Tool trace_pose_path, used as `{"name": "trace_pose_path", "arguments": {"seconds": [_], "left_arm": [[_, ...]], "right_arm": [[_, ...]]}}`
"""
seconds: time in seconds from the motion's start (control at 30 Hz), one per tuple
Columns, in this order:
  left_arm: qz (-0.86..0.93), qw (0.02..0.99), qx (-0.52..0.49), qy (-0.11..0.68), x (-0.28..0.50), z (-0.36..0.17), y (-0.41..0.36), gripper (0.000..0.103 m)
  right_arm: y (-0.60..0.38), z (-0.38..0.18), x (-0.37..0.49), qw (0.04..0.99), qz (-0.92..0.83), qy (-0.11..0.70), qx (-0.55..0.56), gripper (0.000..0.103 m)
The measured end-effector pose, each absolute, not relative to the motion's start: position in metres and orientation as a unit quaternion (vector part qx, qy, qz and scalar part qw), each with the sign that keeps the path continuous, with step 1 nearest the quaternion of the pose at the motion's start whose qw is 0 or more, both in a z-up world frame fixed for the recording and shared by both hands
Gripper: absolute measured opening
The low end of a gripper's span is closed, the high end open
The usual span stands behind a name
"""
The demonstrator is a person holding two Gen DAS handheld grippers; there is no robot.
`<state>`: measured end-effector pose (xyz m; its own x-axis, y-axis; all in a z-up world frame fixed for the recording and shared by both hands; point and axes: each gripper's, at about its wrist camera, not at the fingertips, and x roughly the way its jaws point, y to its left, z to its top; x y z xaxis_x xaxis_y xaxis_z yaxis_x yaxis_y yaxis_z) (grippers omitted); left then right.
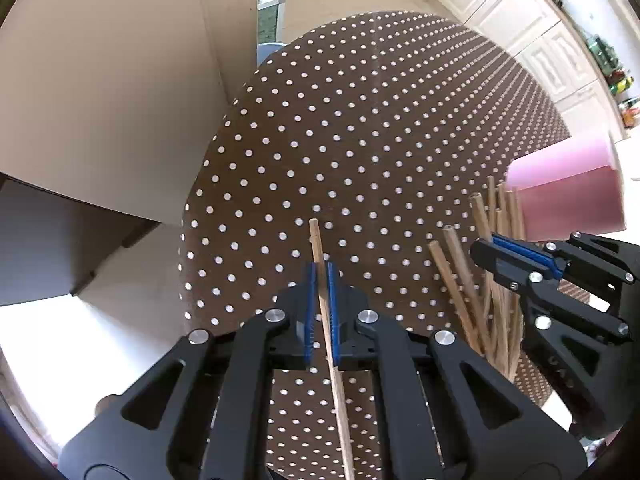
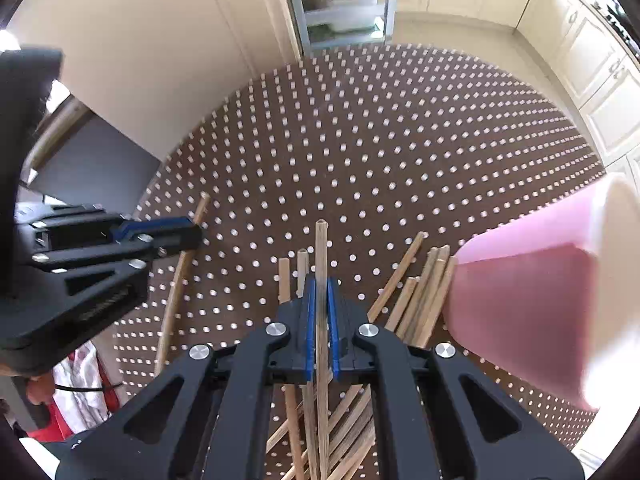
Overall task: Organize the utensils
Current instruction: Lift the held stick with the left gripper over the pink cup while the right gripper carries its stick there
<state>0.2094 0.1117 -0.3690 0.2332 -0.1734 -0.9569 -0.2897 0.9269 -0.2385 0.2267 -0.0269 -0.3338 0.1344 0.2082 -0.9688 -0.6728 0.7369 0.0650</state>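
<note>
Several wooden chopsticks [image 2: 416, 300] lie in a loose pile on a round table with a brown white-dotted cloth [image 1: 360, 120]. My left gripper [image 1: 320, 276] is shut on one chopstick [image 1: 316, 240], whose tip sticks out past the blue pads. In the right wrist view that same gripper [image 2: 192, 232] comes in from the left with its chopstick [image 2: 176, 292] running across the cloth. My right gripper [image 2: 320, 292] is shut on another chopstick [image 2: 321, 248] over the pile. It also shows in the left wrist view, where the right gripper [image 1: 484, 248] sits at the pile [image 1: 488, 280]. A pink cup [image 2: 528, 300] lies tilted on its side just right of the pile.
Cream cabinets [image 1: 532, 40] run along the far right and a white wall panel [image 1: 100, 100] stands to the left. A metal rack with trays [image 2: 340, 0] stands beyond the table. A person's red and white clothing [image 2: 80, 384] shows at the lower left.
</note>
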Motion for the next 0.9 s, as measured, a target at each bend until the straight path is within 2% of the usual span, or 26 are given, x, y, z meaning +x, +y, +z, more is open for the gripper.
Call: {"name": "trace_pose_path", "arguments": {"seconds": [0.33,0.63,0.9], "left_arm": [[0.015,0.786,-0.196,0.587,0.197,-0.335,0.105,0.005],[-0.059,0.836,-0.174,0.517,0.178,-0.238,0.084,0.005],[-0.099,0.866,-0.153,0.466,0.162,-0.175,0.067,0.005]], "right_arm": [[-0.052,-0.276,0.219,0.762,0.313,0.55,-0.136,0.005],[-0.084,-0.215,0.205,0.805,0.305,0.504,-0.073,0.005],[-0.117,-0.153,0.185,0.846,0.292,0.444,-0.05,0.005]]}}
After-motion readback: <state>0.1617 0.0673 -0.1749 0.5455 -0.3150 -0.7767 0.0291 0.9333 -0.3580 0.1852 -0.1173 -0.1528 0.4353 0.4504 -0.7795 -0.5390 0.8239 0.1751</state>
